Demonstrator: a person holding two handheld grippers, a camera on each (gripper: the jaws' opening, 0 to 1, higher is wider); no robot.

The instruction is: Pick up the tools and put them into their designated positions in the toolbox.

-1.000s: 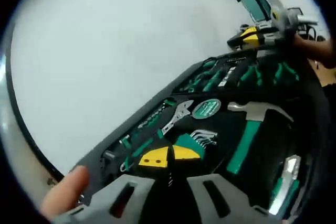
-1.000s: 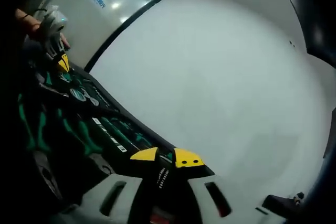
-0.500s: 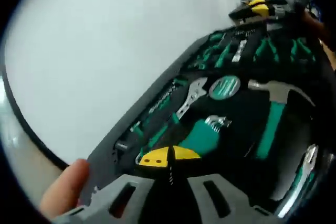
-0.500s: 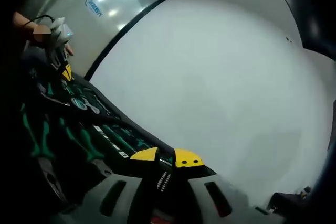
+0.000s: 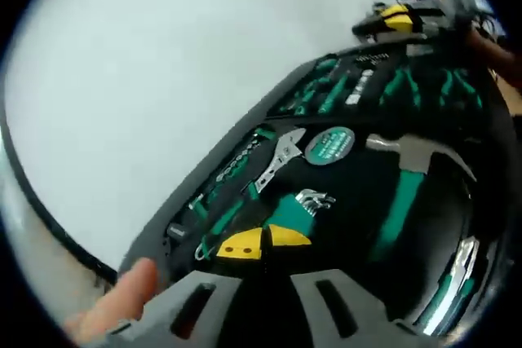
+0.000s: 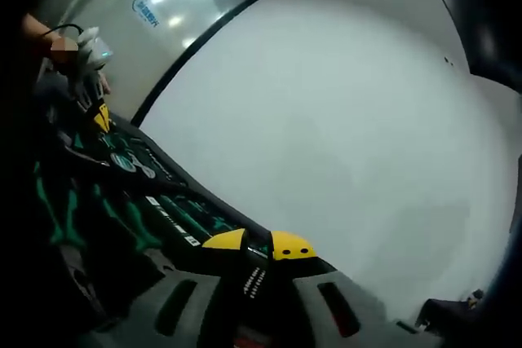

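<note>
- Thumb [image 5: 122, 303] of my hand at the lower left of the left gripper view, beside the gripper body and against the grey edge of the toolbox.
- White table [image 5: 155, 79] fills the upper left of that view; its dark edge band curves down the far left.
- Toolbox [image 5: 204, 181] lies open on the table, a black foam tray with green-handled tools seated in cut-outs.
- My left gripper [image 5: 262, 242]: yellow tips pressed together, nothing between them, poised just over the tray near the hex key set [image 5: 306, 205].
- Adjustable wrench [image 5: 277, 160] sits in its recess just above the hex keys; a round green tape measure [image 5: 329, 144] is right beside the wrench head.
- Claw hammer [image 5: 408, 181], green grip, lies to the right of the tape measure, head toward the tray middle.
- Screwdrivers [image 5: 330, 95] with green handles are rowed in the far section of the tray.
- Shiny chrome tool at the lower right rim; too distorted to name.
- My right gripper [image 5: 391, 20] comes in at the upper right, at the far end of the box.
- Right gripper view: toolbox [image 6: 122, 201] occupies the left, table [image 6: 351, 136] the right.
- My right gripper [image 6: 259, 244]: yellow tips meet, holding nothing, over the near edge of the tray.
- My left gripper [image 6: 98, 112] shows at the far left end of the box.
</note>
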